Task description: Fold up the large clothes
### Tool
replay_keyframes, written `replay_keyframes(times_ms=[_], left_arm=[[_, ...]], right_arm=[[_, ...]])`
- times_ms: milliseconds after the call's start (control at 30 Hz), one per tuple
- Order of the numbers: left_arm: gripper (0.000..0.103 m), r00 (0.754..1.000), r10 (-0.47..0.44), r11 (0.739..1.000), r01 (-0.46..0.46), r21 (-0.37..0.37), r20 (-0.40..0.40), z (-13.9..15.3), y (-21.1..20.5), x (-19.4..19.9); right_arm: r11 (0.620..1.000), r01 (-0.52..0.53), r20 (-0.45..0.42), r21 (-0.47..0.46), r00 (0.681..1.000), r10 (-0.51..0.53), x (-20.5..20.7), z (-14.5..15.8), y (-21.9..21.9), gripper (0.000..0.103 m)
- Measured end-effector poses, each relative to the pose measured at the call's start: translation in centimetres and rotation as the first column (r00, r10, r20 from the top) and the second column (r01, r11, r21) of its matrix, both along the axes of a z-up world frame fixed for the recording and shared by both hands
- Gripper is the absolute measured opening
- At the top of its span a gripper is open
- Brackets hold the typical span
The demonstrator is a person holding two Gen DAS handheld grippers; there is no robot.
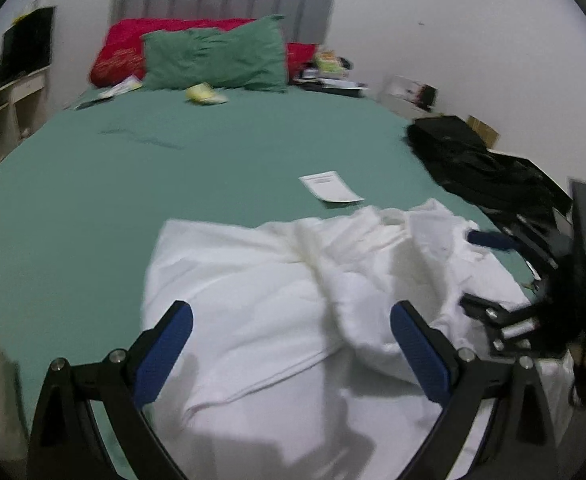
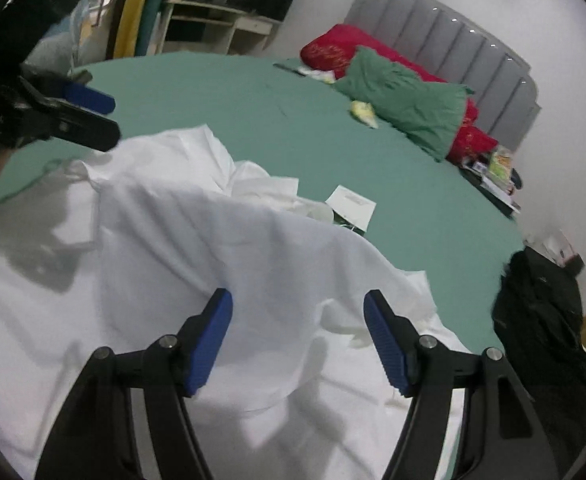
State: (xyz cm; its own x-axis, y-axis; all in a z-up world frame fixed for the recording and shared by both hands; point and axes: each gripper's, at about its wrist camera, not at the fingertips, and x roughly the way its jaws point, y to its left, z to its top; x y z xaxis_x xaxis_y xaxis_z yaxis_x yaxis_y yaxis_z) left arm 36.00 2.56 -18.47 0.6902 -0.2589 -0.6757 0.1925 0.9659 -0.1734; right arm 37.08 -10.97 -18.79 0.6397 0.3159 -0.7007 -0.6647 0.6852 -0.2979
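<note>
The green bed (image 1: 213, 152) stretches far out ahead of both grippers. The big white garment (image 1: 277, 304) lies right under them, bunched and wrinkly, with a thick ridge down its middle. It looks only partly folded, so I think most of the folding is still to do. A black pile of clothes (image 2: 541, 320) waits off to the right. The left gripper (image 1: 291, 340) is wide open and holds nothing. The right gripper (image 2: 297, 336) is wide open too, empty, just above the cloth.
</note>
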Motion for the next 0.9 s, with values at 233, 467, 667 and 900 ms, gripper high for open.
replay_keyframes(times_ms=[233,467,667,900], left_arm=[[0.099,0.997,-0.070,0.998,0.070,0.005,-0.035,-1.5,-3.9,1.8],[0.099,0.993,0.032,0.999,-0.033,-0.002,-0.118,-2.8,-6.1,4.7],[0.099,0.932,0.093,0.991,-0.122,-0.062,-0.350,-5.0,-5.3,7.4],[0.020,0.898,-0.008,0.989,-0.057,-0.135,-0.439,-5.0,-5.8,6.9]], right_arm=[[0.895,0.128,-0.234,0.427,0.972,-0.028,6.9,3.5,-6.3,0.077],[0.890,0.370,-0.568,0.269,0.807,-0.164,12.0,-0.4,-6.5,0.079],[0.864,0.407,-0.625,0.297,0.767,-0.146,6.8,-0.4,-8.7,0.079],[0.840,0.412,-0.769,0.353,0.639,0.010,6.2,-2.9,-9.0,0.007]])
